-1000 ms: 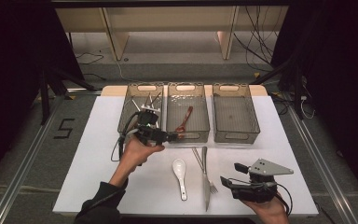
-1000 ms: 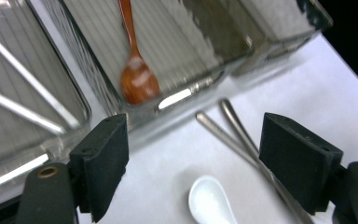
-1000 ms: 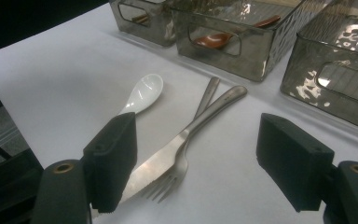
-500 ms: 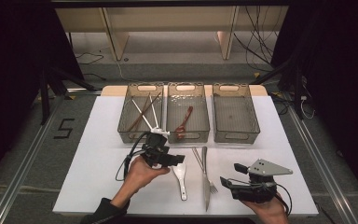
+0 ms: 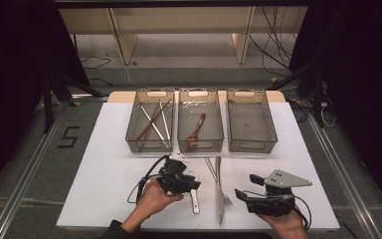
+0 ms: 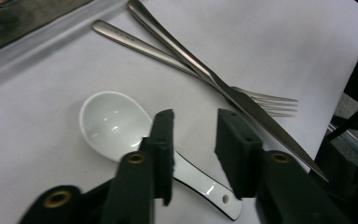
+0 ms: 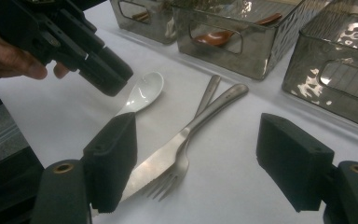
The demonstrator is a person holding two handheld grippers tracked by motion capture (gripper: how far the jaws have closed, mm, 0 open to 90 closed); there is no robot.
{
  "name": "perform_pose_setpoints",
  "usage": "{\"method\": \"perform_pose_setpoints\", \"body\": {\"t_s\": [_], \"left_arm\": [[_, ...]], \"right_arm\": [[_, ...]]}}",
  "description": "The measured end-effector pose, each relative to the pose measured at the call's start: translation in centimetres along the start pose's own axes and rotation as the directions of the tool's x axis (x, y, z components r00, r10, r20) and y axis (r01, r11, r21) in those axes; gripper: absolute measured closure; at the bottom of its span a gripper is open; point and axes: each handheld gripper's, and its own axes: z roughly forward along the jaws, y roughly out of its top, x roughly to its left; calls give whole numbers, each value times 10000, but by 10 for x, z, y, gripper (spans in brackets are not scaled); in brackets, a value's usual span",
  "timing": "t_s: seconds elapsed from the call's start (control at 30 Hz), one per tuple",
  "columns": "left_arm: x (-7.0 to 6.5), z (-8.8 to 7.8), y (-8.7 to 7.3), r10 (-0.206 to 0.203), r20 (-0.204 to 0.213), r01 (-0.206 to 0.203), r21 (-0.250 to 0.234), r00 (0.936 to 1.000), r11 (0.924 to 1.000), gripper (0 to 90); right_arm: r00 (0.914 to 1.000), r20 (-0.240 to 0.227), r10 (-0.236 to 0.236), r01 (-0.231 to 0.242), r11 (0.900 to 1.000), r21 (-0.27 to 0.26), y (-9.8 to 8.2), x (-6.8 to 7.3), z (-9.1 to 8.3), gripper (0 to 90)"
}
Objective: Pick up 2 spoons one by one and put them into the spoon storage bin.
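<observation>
The left gripper (image 6: 193,140) is down over the white spoon (image 6: 116,126) on the bench (image 5: 104,169), jaws straddling its handle and just been closing in, yet a sliver of daylight shows on each side, so no squeeze on it. The spoon lies flat on the white surface, bowl pointing away from the person.

The right gripper (image 7: 205,158) hovers low at the bench's near right, jaws spread wide, nothing in them.

At the back sit three clear bins in a row. The left bin (image 5: 150,144) holds chopsticks (image 5: 154,122), the middle bin (image 5: 200,144) a brown spoon (image 5: 195,132), and the right bin (image 5: 251,144) looks bare.

Just right of the white spoon, a knife (image 5: 219,186) and fork (image 5: 223,191) lie crossed, between the two grippers.
</observation>
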Motion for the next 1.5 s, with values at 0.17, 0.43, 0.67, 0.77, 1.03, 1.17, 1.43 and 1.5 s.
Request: {"method": "perform_pose_setpoints", "body": {"t_s": [0.17, 0.43, 0.67, 0.77, 1.03, 1.17, 1.43, 1.5], "left_arm": [[-9, 11, -4, 381, 262, -389, 291, 9989, 9988, 887], [-16, 28, -12, 556, 452, -599, 1010, 9974, 9931, 891], [-17, 31, -16, 624, 731, -741, 1704, 9954, 9826, 891], [-17, 30, -16, 627, 713, -757, 1970, 9955, 9775, 891], [-9, 23, -18, 915, 97, -895, 3294, 9958, 9399, 891], [2, 18, -21, 695, 102, -689, 3408, 9975, 9376, 891], [19, 6, -22, 473, -439, -290, 3505, 9979, 9361, 891], [24, 4, -23, 356, -511, -152, 3533, 9981, 9354, 890]], "right_arm": [[10000, -7, -12, 12, 10000, 32, -1, 0, 1, 298], [10000, 0, -44, 44, 10000, 2, 0, 0, 0, 298], [10000, 11, 7, -7, 10000, -27, -1, 0, -1, 298], [10000, 11, 8, -8, 10000, -13, -1, 0, -1, 298], [10000, 17, -8, 8, 10000, -23, -1, 0, -2, 298], [10000, 9, -18, 18, 10000, -11, -1, 0, -1, 298], [10000, 11, 2, -2, 10000, 8, -1, 0, -1, 298], [10000, 23, -6, 6, 10000, 18, -1, 0, -1, 298]]}}
